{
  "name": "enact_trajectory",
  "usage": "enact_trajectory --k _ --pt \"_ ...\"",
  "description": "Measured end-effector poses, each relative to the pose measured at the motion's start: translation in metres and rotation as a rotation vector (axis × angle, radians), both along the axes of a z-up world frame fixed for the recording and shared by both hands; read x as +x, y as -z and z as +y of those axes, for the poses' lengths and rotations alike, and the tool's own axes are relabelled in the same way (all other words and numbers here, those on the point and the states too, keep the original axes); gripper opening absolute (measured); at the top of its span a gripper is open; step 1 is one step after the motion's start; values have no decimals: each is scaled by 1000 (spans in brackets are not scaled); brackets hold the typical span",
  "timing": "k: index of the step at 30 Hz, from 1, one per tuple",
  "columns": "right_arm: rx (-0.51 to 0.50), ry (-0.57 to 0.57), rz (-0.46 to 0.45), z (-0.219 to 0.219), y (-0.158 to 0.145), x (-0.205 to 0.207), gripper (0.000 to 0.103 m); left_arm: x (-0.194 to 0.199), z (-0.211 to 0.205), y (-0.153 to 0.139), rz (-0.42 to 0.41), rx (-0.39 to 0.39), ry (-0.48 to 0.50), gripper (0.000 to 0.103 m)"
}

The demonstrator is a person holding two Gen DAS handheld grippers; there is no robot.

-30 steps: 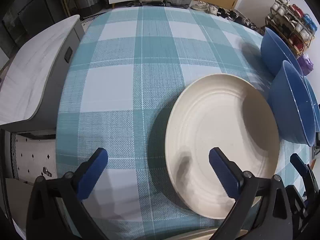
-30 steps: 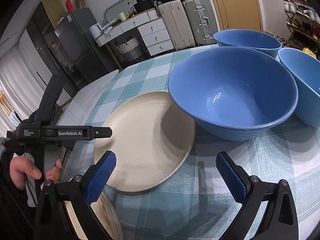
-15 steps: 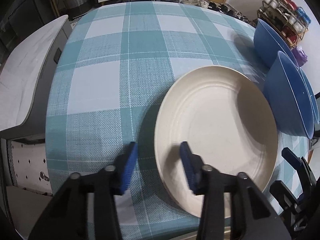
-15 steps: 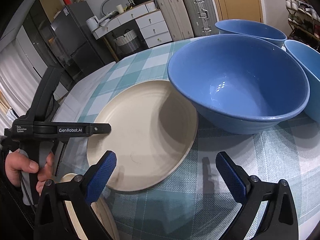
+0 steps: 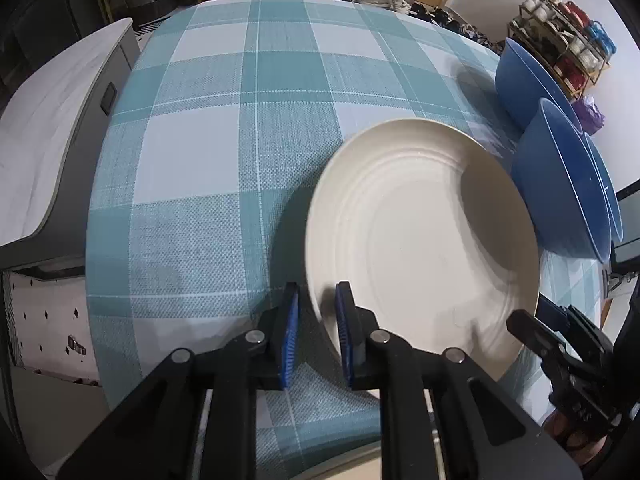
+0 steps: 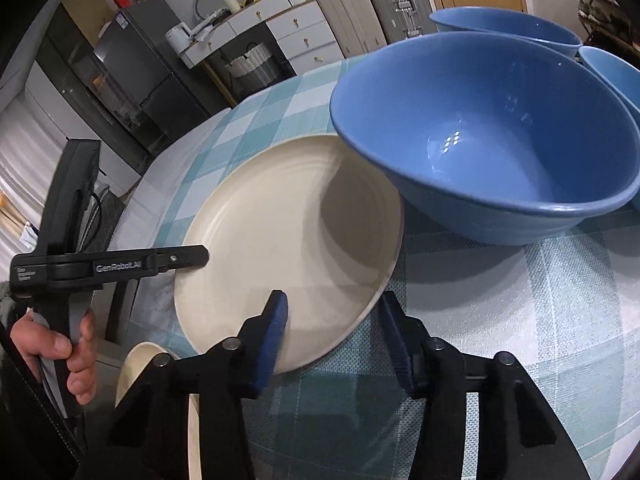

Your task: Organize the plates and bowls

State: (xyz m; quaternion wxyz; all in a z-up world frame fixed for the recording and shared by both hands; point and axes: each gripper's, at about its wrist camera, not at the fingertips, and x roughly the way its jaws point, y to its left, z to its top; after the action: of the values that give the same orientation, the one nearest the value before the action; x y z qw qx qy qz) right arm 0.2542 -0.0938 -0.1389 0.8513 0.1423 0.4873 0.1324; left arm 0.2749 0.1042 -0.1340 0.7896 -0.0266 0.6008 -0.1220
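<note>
Mid-grab on cream plate (image 5: 420,240), flat on checked cloth (image 5: 200,120) just beside blue bowl (image 6: 500,136): L gripper (image 5: 316,332) pinched onto near-left rim, R gripper (image 6: 332,336) closing astride near-right rim w/ pads not yet pressing; next, prob. finish R pinch, then level lift clear of bowl.

A: Is the light even?

B: Fairly bright and soft, from overhead. The round cream ridged plate (image 5: 420,240) throws a dark shadow leftward onto the teal-and-white checked tablecloth (image 5: 224,152), and the big glossy blue ceramic bowl (image 6: 492,136) shades the plate's right side.

A: Any glare?

B: A small cluster of white light dots inside that bowl. The room behind is dim.

A: Sharpness?

B: Mostly crisp; the plate's near rim smears slightly. Both fisheye views bend straight lines and go black at the corners.
</note>
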Motion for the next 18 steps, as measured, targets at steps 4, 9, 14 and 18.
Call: enact_trajectory --k 4,9,14,18 --pt "-2 -20 25 3 3 2 26 -8 -3 -3 -17 38 13 15" --pt "-15 -37 24 7 2 3 25 -16 0 -3 -25 58 24 15" --pt "-24 -66 27 12 2 6 25 -22 3 -6 -58 107 18 15" --pt "-48 -74 21 18 3 14 25 -27 4 -8 -103 151 14 15"
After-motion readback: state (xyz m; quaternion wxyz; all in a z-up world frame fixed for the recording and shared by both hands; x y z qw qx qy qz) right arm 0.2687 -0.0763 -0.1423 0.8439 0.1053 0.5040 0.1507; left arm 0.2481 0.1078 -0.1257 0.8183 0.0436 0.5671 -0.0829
